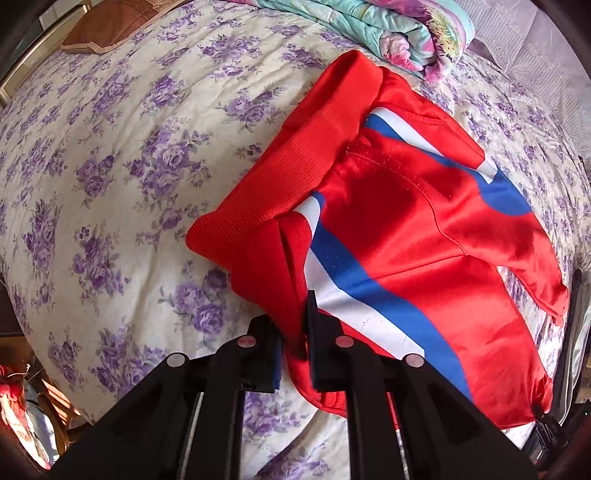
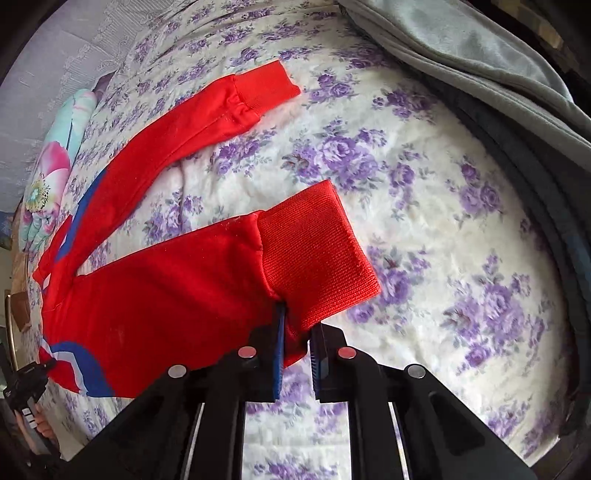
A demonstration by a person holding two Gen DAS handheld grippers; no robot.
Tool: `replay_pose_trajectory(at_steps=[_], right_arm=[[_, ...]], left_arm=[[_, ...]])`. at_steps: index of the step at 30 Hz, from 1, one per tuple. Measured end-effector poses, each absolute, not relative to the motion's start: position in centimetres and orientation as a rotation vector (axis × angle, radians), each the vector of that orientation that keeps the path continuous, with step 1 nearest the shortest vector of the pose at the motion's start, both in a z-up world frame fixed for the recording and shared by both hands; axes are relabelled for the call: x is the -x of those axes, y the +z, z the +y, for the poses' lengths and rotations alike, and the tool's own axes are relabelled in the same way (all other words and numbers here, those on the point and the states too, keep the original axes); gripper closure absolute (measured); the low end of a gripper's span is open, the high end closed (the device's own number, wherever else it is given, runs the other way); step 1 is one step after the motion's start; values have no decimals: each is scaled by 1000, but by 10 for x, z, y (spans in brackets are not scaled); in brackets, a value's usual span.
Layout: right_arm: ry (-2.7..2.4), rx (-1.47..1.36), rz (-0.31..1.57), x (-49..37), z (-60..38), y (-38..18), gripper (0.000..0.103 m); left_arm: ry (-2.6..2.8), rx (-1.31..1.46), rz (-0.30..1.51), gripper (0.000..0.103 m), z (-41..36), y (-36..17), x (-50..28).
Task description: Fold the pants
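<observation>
Red pants (image 1: pixel 391 221) with blue and white side stripes lie on a bed with purple-flowered bedding (image 1: pixel 110 166). In the left wrist view the ribbed waistband (image 1: pixel 280 162) points up and left, and my left gripper (image 1: pixel 295 354) is shut on the near red edge of the pants just below it. In the right wrist view both legs stretch out to the left. The far leg ends in a cuff (image 2: pixel 266 88) lying flat. My right gripper (image 2: pixel 295 343) is shut on the near leg (image 2: pixel 177 295) at the seam by its ribbed cuff (image 2: pixel 317 251).
A folded floral quilt (image 1: pixel 399 29) sits beyond the waistband, and a brown cushion (image 1: pixel 114 22) lies at the far left corner. A grey blanket (image 2: pixel 480 66) drapes along the bed's right side. A hand holding the left gripper (image 2: pixel 29 402) shows at the lower left edge.
</observation>
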State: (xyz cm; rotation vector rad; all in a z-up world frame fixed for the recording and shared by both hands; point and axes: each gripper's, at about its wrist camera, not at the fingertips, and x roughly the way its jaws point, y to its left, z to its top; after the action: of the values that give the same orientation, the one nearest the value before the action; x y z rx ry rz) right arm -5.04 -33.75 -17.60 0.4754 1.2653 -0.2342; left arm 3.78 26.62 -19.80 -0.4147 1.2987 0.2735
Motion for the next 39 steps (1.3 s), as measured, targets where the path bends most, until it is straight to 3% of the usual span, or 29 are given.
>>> replay_pose_trajectory(at_steps=[4, 6, 7, 8, 9, 12, 16, 17, 19, 25, 27, 28, 29, 30, 34, 36, 39], right_arm=[[-245, -391, 1327, 64, -330, -205, 87], [-242, -324, 1327, 61, -323, -213, 82], [-237, -288, 1344, 58, -318, -210, 70], [-229, -242, 1376, 52, -313, -205, 35], [-246, -177, 1382, 50, -310, -197, 24], [-276, -66, 1303, 44, -309, -159, 22], [-195, -130, 1157, 3, -321, -118, 15], [-155, -169, 1138, -15, -325, -116, 14], [-130, -222, 1120, -60, -326, -123, 14], [-180, -403, 1270, -151, -348, -190, 16], [-207, -447, 1284, -160, -354, -204, 22], [-213, -456, 1263, -160, -355, -205, 37], [-207, -453, 1240, -160, -356, -205, 74], [-189, -461, 1242, -161, -356, -206, 80], [-198, -439, 1259, -144, -359, -186, 84], [-221, -418, 1258, -131, -362, -179, 84], [-251, -418, 1311, -127, -366, -208, 82]], left_arm=[[275, 404, 1324, 92, 269, -210, -26], [281, 380, 1353, 86, 269, -220, -24], [282, 371, 1355, 85, 266, -216, -25], [279, 354, 1368, 72, 264, -211, -24], [270, 332, 1372, 56, 262, -204, -20], [287, 272, 1336, 52, 263, -173, 3], [283, 256, 1239, 51, 271, -123, 7], [265, 261, 1217, 46, 269, -114, -2], [221, 240, 1186, 34, 258, -106, -30], [173, 198, 1229, 33, 224, -139, -139], [167, 192, 1289, 33, 219, -163, -168], [167, 171, 1322, 33, 215, -178, -178], [180, 146, 1362, 35, 213, -192, -186], [197, 125, 1404, 40, 210, -207, -192], [213, 72, 1420, 41, 200, -218, -190], [186, 68, 1424, 48, 195, -218, -184], [167, 72, 1435, 48, 191, -229, -180]])
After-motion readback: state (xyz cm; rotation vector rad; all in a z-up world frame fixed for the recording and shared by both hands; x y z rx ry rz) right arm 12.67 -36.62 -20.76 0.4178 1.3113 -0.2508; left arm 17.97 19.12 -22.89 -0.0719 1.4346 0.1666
